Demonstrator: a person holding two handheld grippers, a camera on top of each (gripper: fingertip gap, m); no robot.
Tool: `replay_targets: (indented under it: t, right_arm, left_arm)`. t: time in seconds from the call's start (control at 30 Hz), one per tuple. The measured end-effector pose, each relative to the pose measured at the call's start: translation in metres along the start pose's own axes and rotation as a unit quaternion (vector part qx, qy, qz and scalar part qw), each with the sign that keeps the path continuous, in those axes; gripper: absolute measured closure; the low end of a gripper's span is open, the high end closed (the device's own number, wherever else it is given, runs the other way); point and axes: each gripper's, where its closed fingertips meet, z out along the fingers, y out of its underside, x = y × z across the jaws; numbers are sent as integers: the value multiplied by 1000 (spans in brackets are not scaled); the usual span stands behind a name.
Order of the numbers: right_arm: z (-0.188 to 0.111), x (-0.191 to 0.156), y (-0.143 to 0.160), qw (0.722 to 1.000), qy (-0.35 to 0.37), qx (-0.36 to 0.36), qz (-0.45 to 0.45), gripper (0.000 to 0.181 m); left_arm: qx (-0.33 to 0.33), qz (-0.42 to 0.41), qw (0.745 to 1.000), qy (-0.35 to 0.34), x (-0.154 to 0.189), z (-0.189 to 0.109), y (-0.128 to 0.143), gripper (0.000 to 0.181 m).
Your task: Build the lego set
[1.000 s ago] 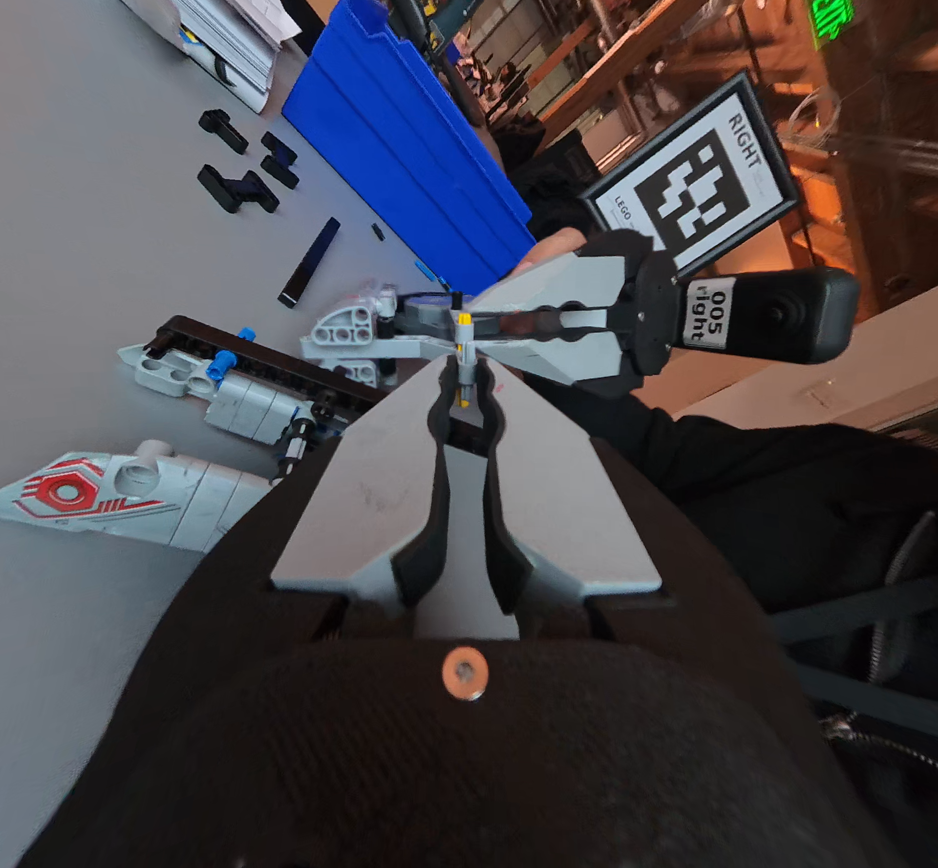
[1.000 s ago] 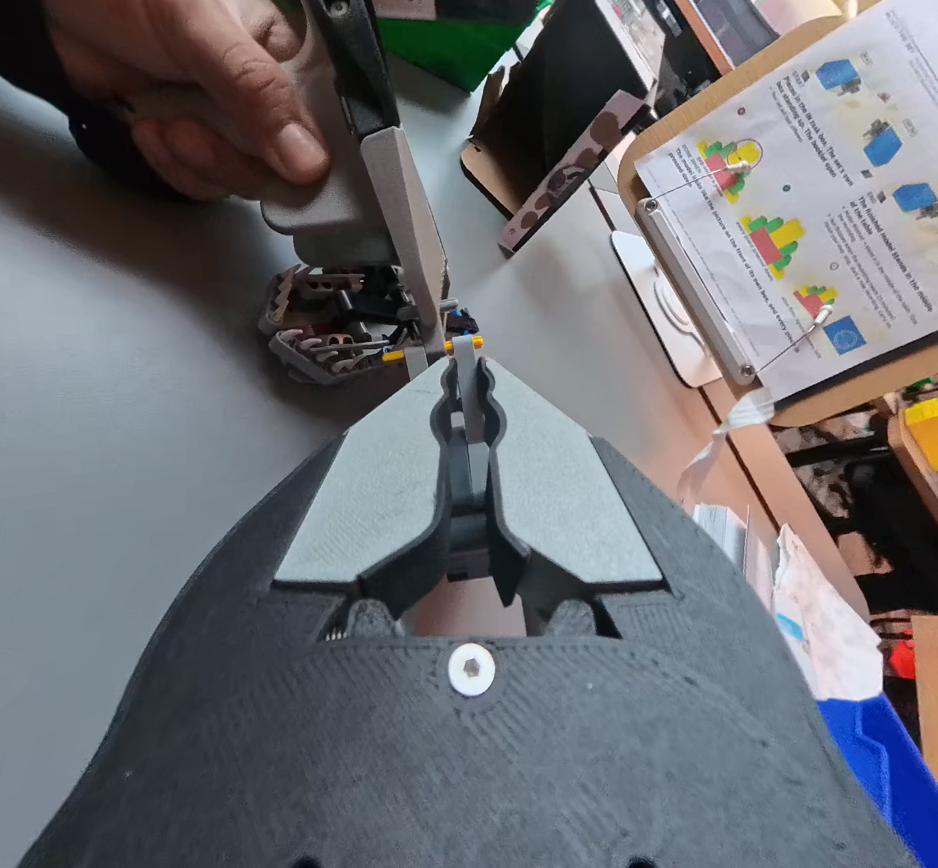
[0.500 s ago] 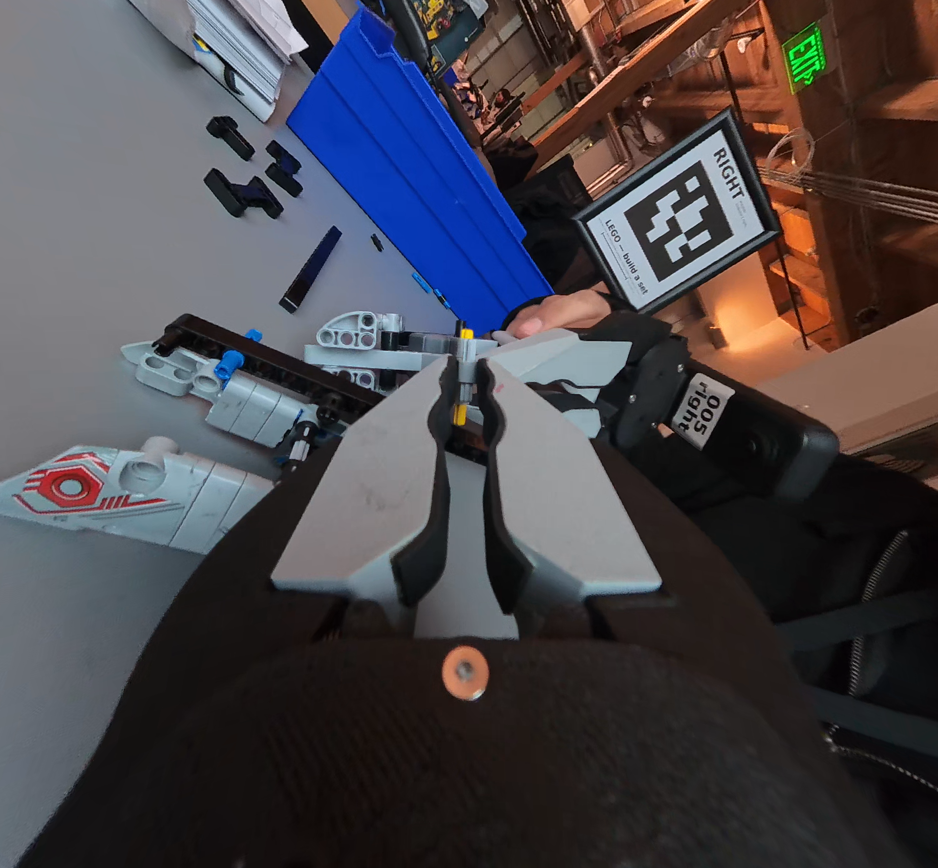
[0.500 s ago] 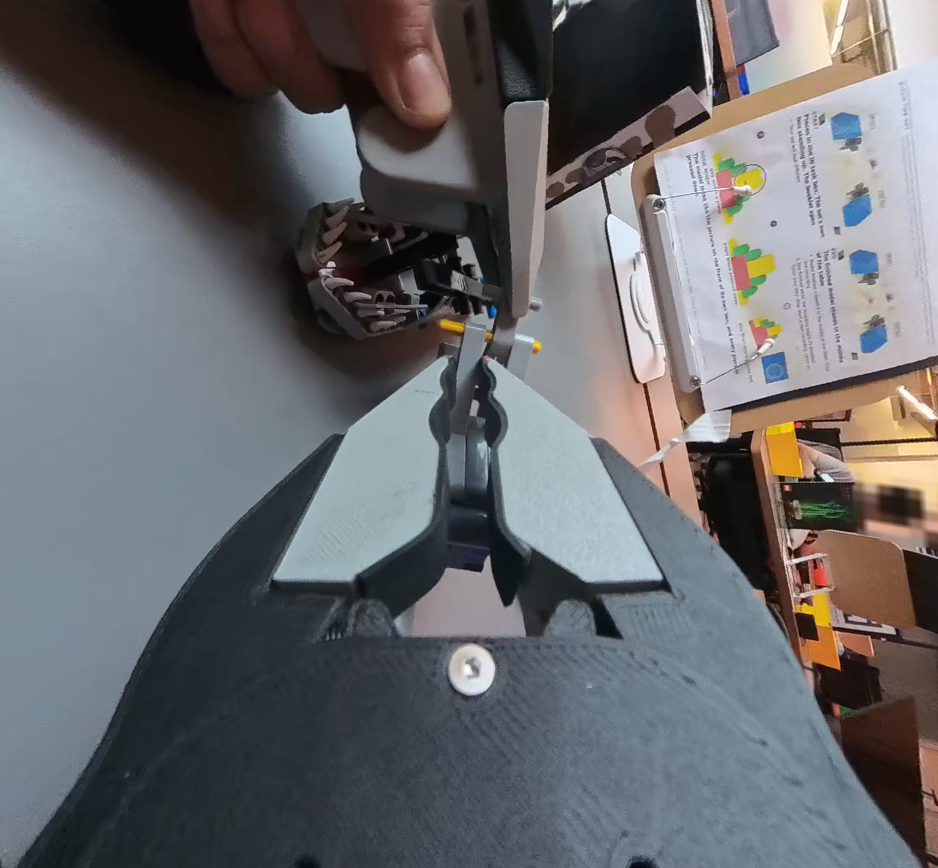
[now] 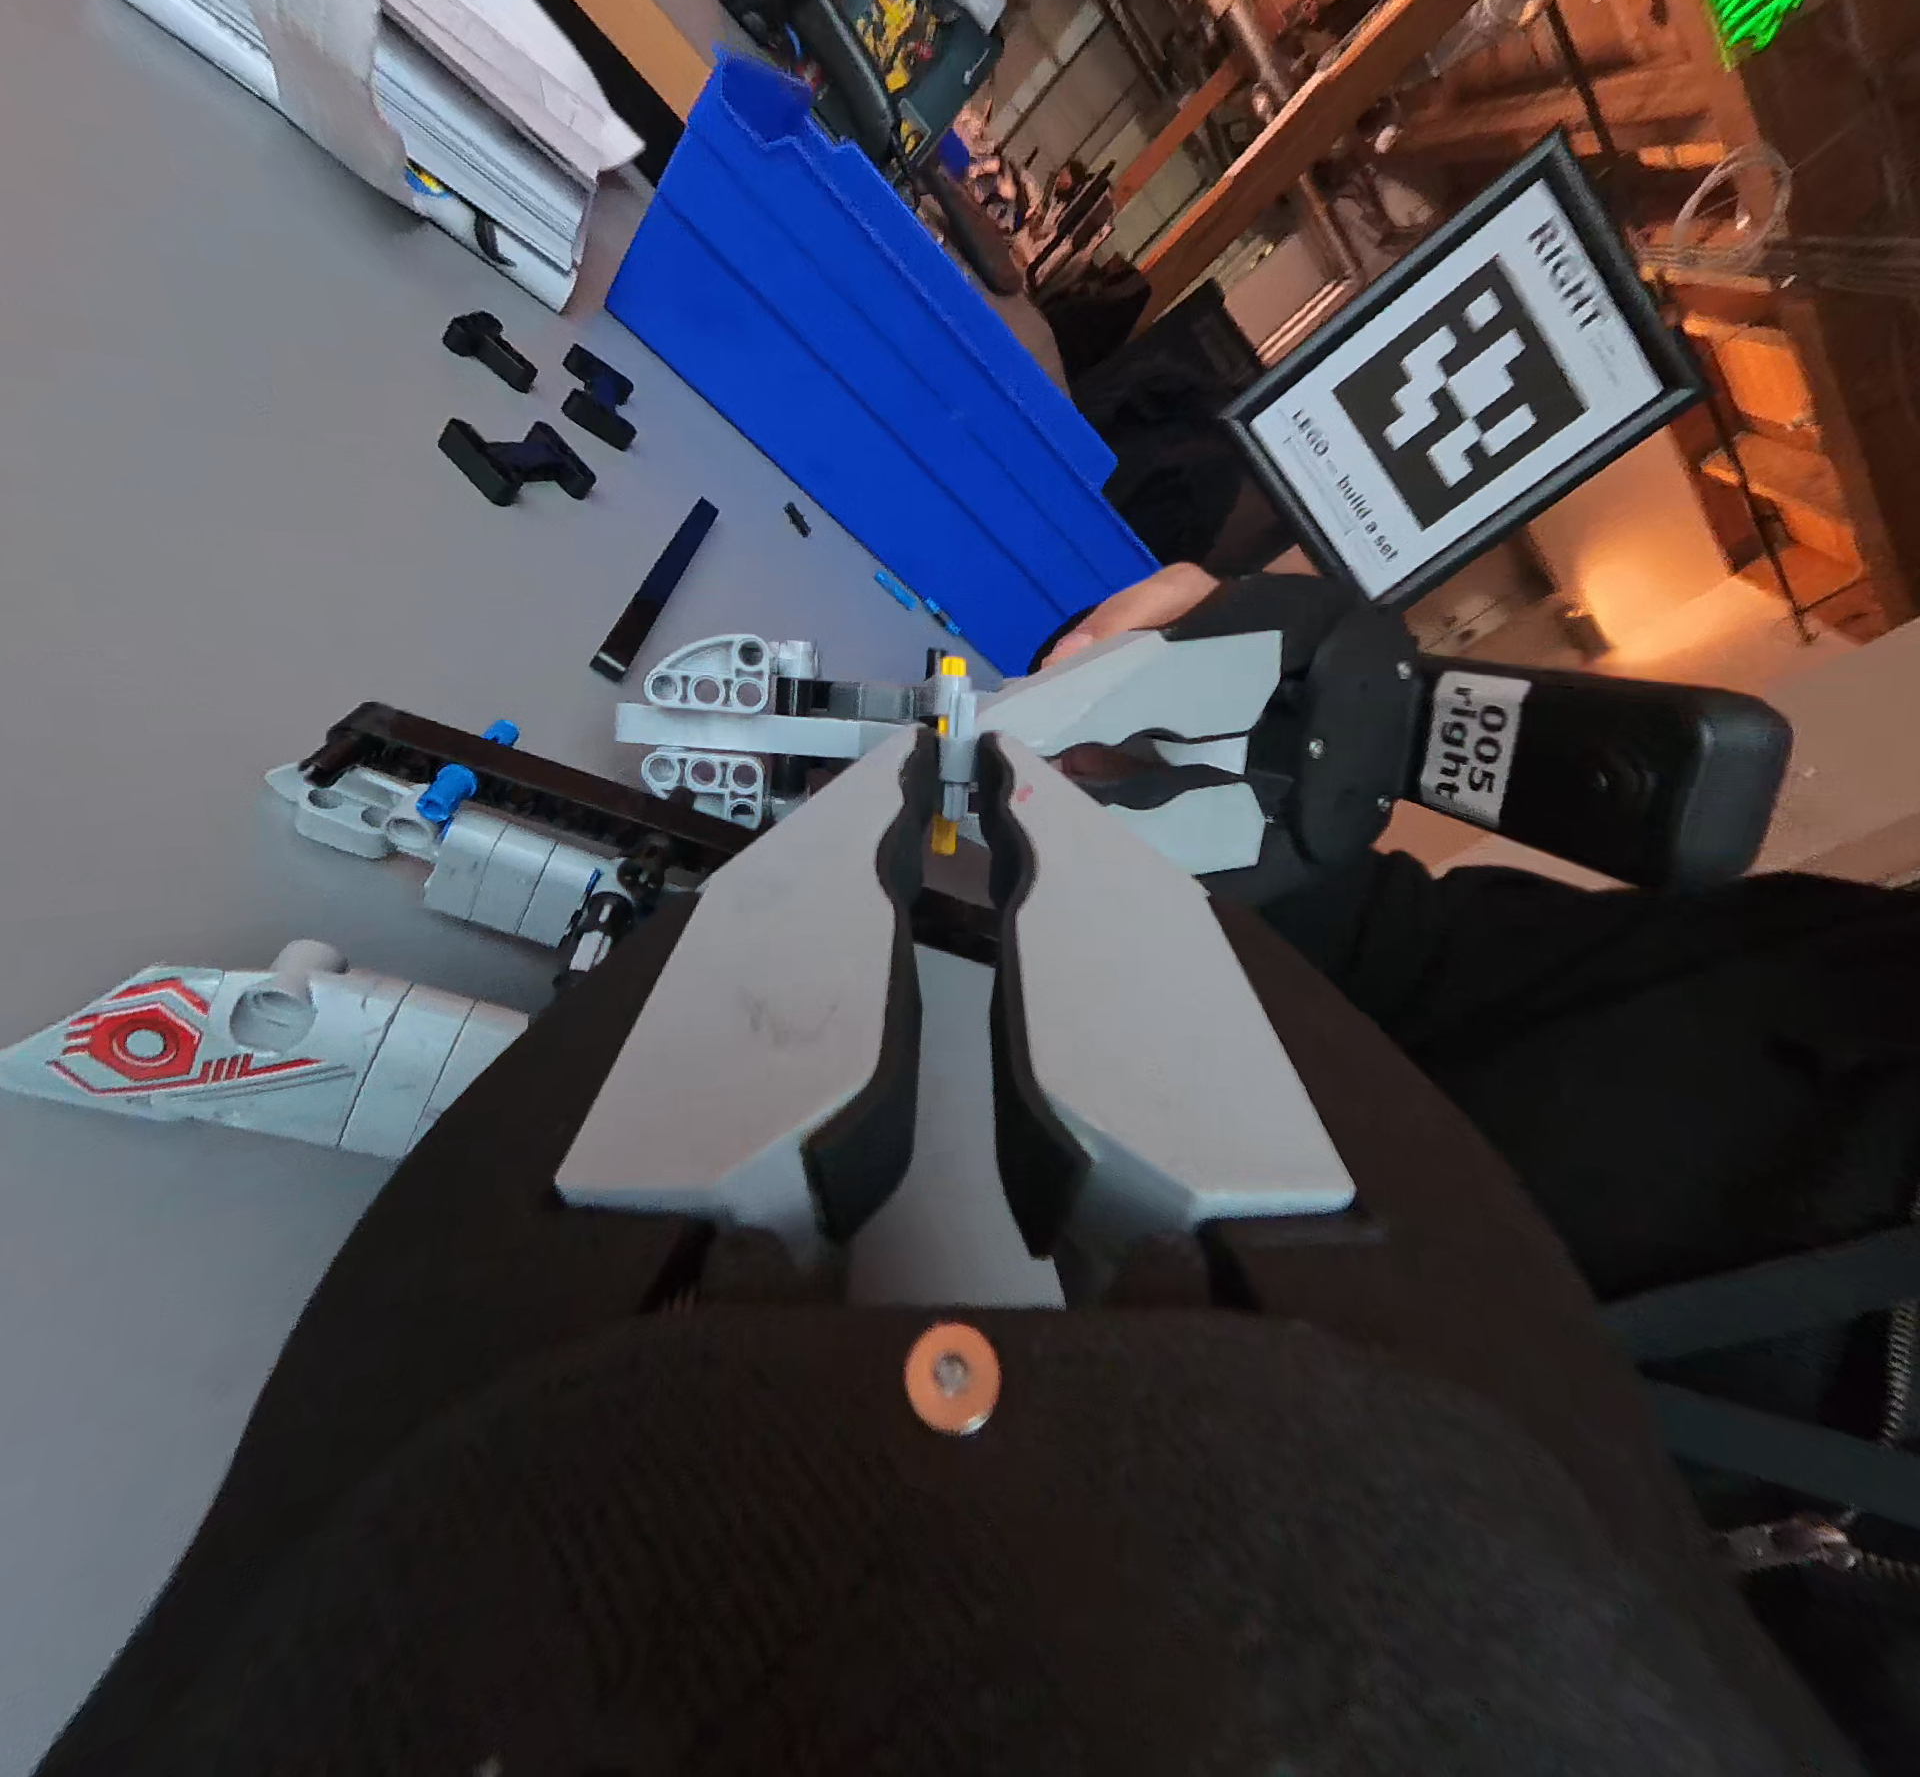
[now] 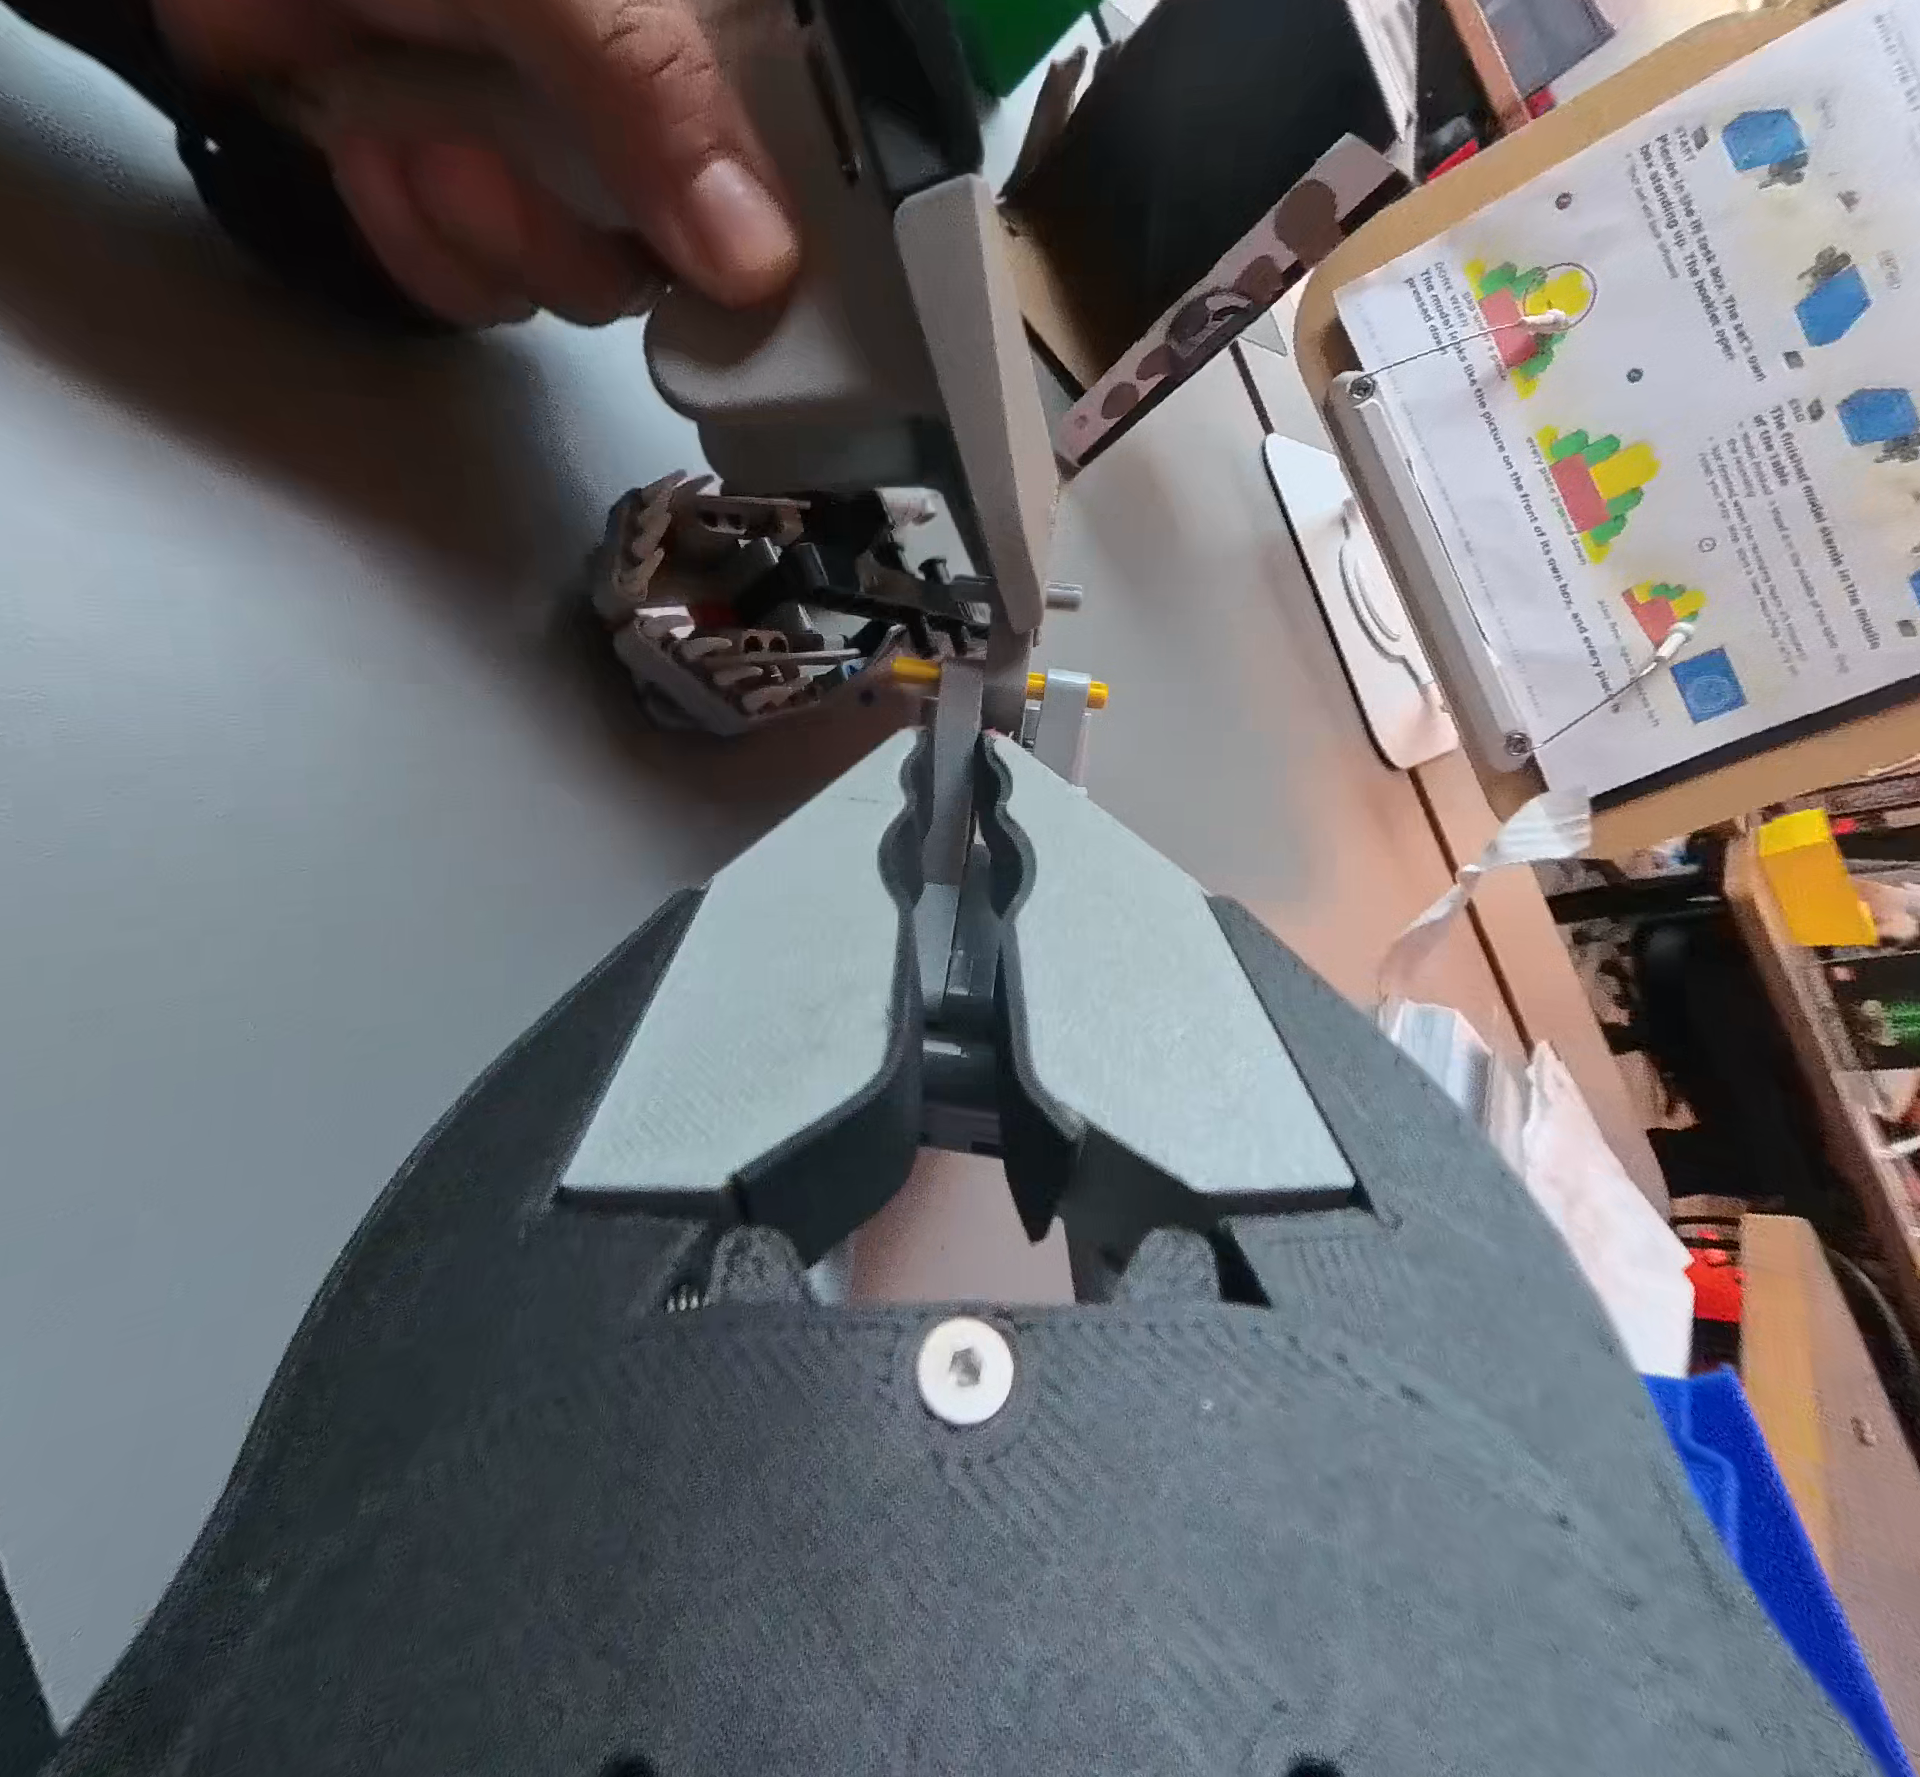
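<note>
My left gripper (image 5: 951,763) is shut on a short yellow axle (image 5: 943,834) that carries a small grey connector (image 5: 954,688). My right gripper (image 6: 961,777) is shut on a grey sub-assembly (image 6: 948,813), whose curved grey panels (image 5: 712,678) stick out to the left in the left wrist view. The two grippers meet tip to tip above the table. The yellow axle (image 6: 914,671) passes through the grey beam held by the right gripper. In the right wrist view a hand (image 6: 499,86) holds the left gripper (image 6: 1013,631) from above. The right gripper (image 5: 1003,714) also shows in the left wrist view.
On the grey table (image 5: 208,532) lie a long black-and-grey assembly (image 5: 478,823), a white panel with a red decal (image 5: 208,1052), loose black pieces (image 5: 520,423) and a black beam (image 5: 655,589). A blue bin (image 5: 862,377), stacked booklets (image 5: 343,44), a framed marker sign (image 5: 1455,377) and an instruction sheet (image 6: 1662,377) stand around. My two grippers' fingertips are within a few centimetres of each other.
Both grippers have stayed shut and tip to tip. The right gripper dipped, then tilted back up. In the right wrist view the left gripper has swung from slanted to nearly upright.
</note>
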Motion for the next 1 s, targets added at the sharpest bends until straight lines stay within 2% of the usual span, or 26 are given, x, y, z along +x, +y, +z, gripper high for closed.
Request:
replay_targets:
  t: [0.1,0.17,0.23,0.3,0.37,0.4,0.43,0.67,0.83,1.0]
  right_arm:
    - [0,-5,4,995,26,-23,-95,177]
    - [-2,0,4,997,13,-15,-69,177]
    - [-3,-1,2,999,-8,-6,-33,177]
    - [-4,-6,0,998,3,3,-60,176]
    - [-7,-2,-3,999,15,14,-42,177]
    - [-9,6,-2,999,33,12,-30,176]
    - [-12,15,1,998,51,9,-19,176]
    - [-27,25,7,995,94,15,8,177]
    - [-33,20,10,995,67,55,53,177]
    - [-43,21,10,980,-16,131,149,177]
  left_arm:
    - [-9,-2,1000,-7,-3,1,5,175]
    - [9,-28,999,15,-1,2,2,174]
    - [-1,-21,1000,17,2,2,2,174]
    - [-24,-28,999,32,5,-1,4,174]
    - [-20,-34,998,53,9,-5,1,173]
    - [-20,-28,999,37,4,-6,-1,163]
    - [-30,-18,999,21,0,-6,1,161]
    - [-34,70,997,10,23,-1,-8,157]
    - [-65,177,982,-27,24,13,-5,168]
    - [-94,213,972,30,42,36,-6,170]
